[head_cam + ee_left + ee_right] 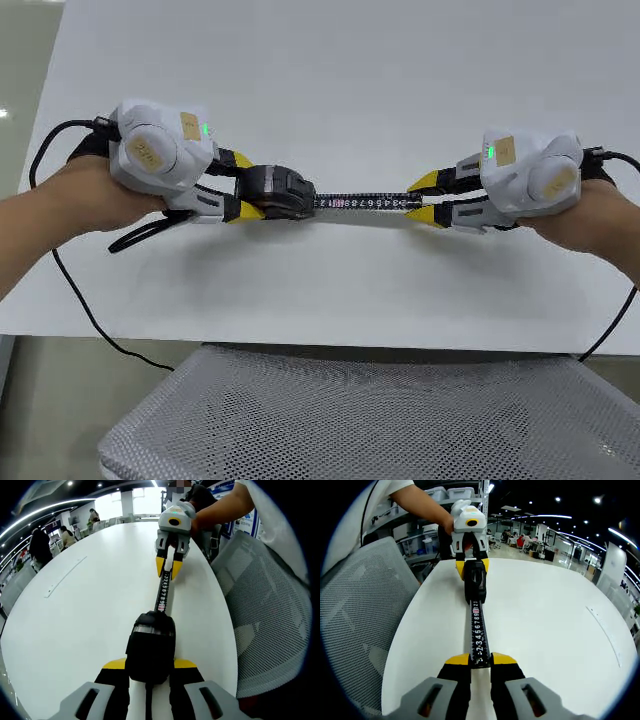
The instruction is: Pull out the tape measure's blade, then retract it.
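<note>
Stretching left to right above the table (330, 80), well inside its edges, the blade (365, 202) runs from the case (283, 192) clamped in the left gripper (247, 186) to the right gripper (426, 199) pinching its tip.

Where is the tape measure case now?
In the head view, the tape measure case is left of centre over the table, clamped in the left hand-held gripper; its blade runs right.

White table (350, 60); grey mesh chair (350, 420) beside it — people (39, 545) beyond.
</note>
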`<state>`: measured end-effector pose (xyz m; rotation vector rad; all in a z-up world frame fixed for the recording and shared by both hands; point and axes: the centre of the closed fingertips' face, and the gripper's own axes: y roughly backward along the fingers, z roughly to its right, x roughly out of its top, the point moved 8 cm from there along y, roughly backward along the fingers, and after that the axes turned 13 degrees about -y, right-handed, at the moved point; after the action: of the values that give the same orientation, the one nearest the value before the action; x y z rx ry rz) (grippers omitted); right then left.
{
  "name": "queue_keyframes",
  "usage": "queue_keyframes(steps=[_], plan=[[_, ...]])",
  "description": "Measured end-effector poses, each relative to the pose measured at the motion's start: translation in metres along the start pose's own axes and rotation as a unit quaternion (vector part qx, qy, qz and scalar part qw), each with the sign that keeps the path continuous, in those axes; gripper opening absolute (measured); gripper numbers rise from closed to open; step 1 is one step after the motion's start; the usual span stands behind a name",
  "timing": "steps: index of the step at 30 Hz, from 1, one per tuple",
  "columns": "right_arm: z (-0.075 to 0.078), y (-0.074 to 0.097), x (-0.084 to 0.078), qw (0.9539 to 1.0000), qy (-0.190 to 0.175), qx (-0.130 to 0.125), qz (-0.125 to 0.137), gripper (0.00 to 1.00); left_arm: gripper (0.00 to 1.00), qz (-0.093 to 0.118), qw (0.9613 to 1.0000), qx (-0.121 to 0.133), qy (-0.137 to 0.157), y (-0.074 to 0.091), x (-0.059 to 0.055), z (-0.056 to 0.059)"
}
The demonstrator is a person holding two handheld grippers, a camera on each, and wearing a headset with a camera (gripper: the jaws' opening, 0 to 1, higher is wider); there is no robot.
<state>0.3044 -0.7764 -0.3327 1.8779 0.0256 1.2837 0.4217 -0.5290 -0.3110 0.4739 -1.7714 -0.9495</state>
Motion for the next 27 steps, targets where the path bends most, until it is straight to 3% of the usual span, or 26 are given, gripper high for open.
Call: queue_keyframes(steps=[27], plan=[[0.007,0.042,-0.029,0.9994,-0.013,-0.016,-0.026,0.11,0.27,-0.004,1.0000,-0.004,-0.002,-0.001,0.002,0.000]])
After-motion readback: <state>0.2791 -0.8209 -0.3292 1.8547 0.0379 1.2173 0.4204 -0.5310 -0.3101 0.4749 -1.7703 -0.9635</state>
